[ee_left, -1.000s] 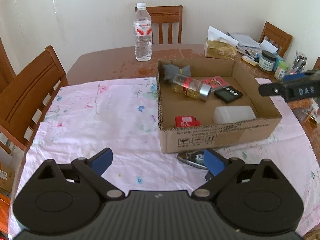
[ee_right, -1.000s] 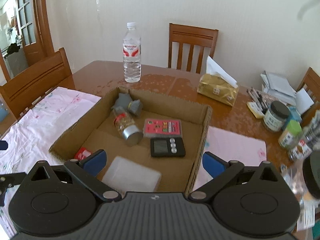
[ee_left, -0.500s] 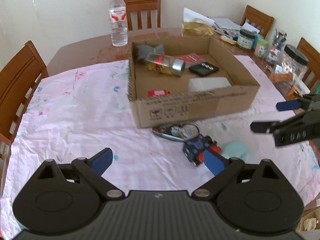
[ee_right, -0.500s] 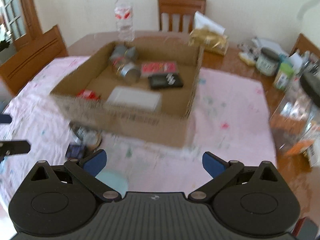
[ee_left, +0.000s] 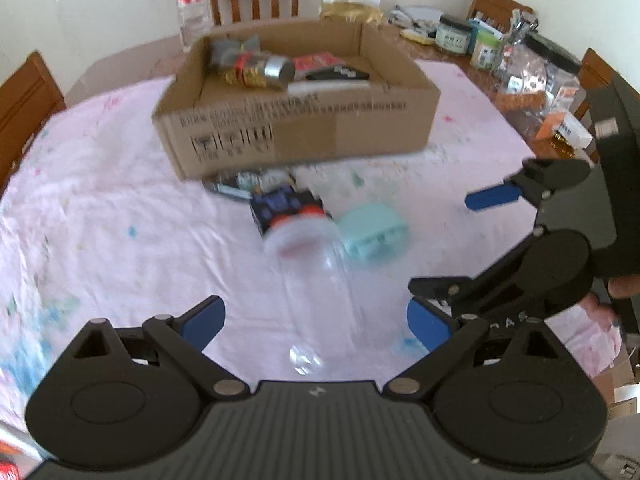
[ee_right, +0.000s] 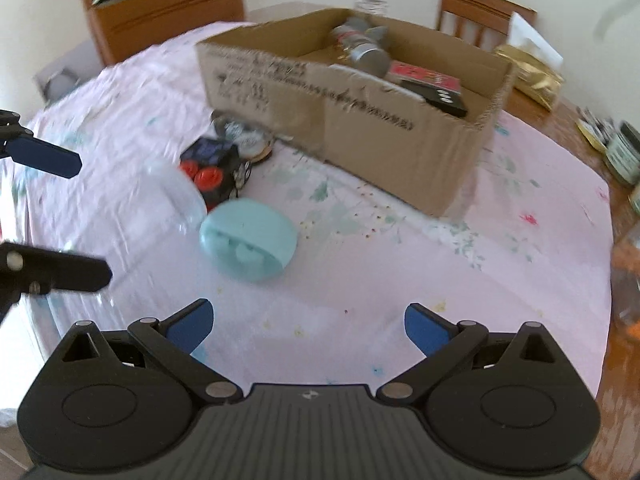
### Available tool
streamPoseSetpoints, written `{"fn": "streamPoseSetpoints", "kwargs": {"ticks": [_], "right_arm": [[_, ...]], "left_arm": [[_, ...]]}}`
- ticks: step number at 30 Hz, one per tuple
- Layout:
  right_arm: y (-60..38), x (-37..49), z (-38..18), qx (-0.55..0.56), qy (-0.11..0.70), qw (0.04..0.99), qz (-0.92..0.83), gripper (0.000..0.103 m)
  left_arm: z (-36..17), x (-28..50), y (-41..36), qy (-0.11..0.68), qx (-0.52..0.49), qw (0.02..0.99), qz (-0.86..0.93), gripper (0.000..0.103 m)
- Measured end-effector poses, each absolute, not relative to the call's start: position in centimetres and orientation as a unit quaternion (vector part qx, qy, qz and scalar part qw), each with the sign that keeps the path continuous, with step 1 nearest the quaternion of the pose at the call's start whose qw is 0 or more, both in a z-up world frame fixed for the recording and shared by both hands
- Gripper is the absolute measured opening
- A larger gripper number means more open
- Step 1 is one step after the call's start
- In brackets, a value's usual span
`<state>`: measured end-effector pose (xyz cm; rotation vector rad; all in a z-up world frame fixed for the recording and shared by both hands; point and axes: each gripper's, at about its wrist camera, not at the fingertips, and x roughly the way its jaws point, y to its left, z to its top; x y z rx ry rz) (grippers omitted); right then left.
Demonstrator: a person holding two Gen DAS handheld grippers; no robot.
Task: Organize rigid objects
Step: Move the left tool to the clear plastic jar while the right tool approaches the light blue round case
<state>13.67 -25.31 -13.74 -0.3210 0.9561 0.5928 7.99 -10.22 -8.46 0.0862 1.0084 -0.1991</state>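
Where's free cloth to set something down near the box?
Free: the cloth left of the cardboard box, toward the chair, and the stretch right of the teal case, below the box's corner. Crowded: in front of the box, where the clear jar, dark cube and case cluster.

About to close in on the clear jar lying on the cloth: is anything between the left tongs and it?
Nothing visible is. The clear jar lies on the pink cloth straight ahead of the open left tongs. The teal case and dark block sit beyond it, near its mouth.
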Motion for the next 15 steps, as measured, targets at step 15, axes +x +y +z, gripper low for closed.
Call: {"fn": "streamPoseSetpoints", "kwargs": {"ticks": [15], "right_arm": [[-24.1,14.9,-14.2,-0.176,0.427,0.82,0.338,0.103]], "left_arm": [[-10.6,6.4,-6.9,0.504,0.006,0.864,0.004,0.097]]}}
